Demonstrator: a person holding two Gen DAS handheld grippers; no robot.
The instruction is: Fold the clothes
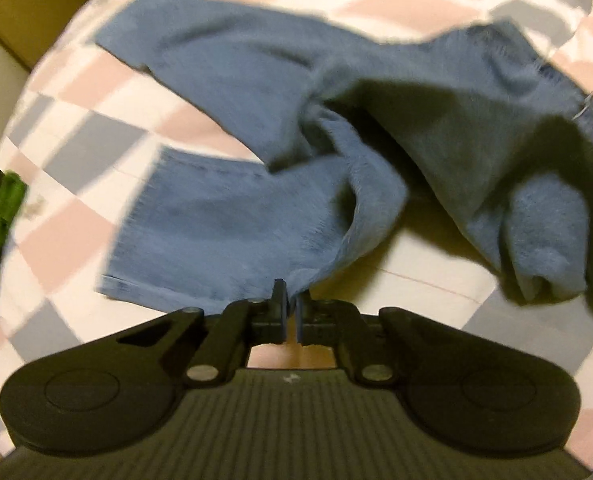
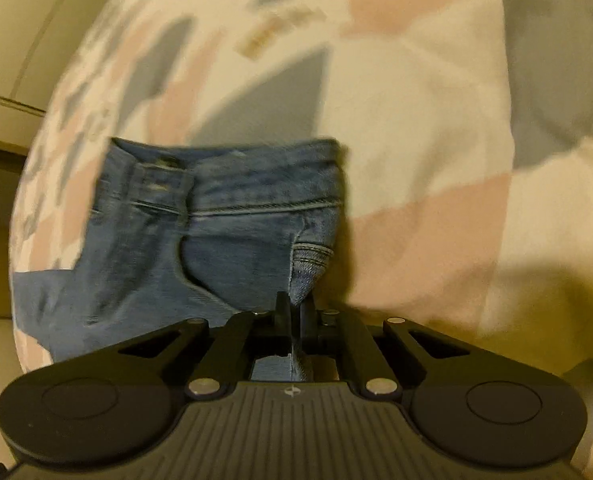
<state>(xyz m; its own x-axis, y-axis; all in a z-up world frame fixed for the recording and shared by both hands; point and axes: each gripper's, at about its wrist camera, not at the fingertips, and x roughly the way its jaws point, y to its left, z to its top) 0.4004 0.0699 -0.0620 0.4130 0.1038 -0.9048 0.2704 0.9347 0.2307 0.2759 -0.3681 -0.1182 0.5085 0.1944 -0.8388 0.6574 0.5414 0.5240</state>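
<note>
A checkered pink, grey and white bedspread (image 1: 96, 92) carries blue jeans (image 1: 224, 216); left claw (image 1: 290, 300) pinches a leg hem, right claw (image 2: 294, 304) grips denim below the waistband.

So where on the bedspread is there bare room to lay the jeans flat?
Bare checked bedspread lies right of and beyond the waistband in the right wrist view, and left of the leg hems in the left. The middle is crowded: the jeans lie bunched there, held by the left gripper and right gripper.
</note>
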